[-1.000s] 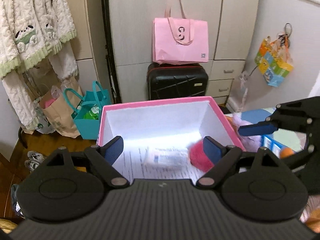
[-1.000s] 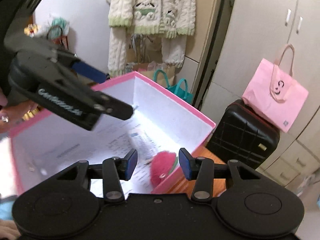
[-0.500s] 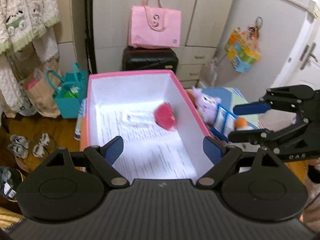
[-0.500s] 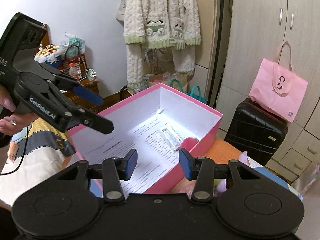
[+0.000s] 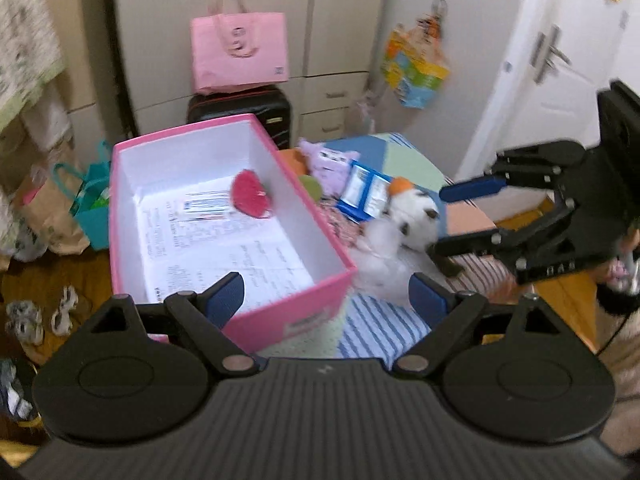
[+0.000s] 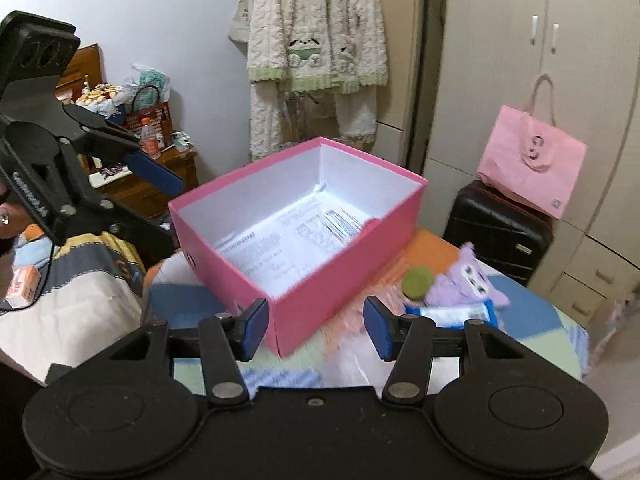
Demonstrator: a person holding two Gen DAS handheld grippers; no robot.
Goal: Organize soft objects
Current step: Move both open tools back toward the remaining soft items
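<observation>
A pink box (image 5: 224,216) stands open on the bed (image 5: 372,324), toward its left edge, with one red plush (image 5: 251,196) already inside against the far right wall, lying on printed paper. The remaining soft toys lie on the bed just beside the box's right wall: a white plush (image 5: 404,232) nearest the front, a purple plush (image 6: 466,276) and a green ball (image 6: 416,282) toward the far edge, with a blue packet (image 5: 364,196) between them. The left gripper (image 5: 326,292) hangs over the box's near corner with its jaws spread wide and nothing between them; the right gripper (image 6: 316,328) is likewise wide and empty, aimed over the box's near corner. The white plush looks light, squashy and fluffy (its fur may slip under a shallow pinch), so a deep grip across the body should hold better than a tug at an ear or limb. The left wrist view shows the red plush in the box and the white plush, both missing from the right wrist view, where the box wall hides the first. The right wrist view shows the purple plush's face and the green ball clearly, and the left tool from the side.
</observation>
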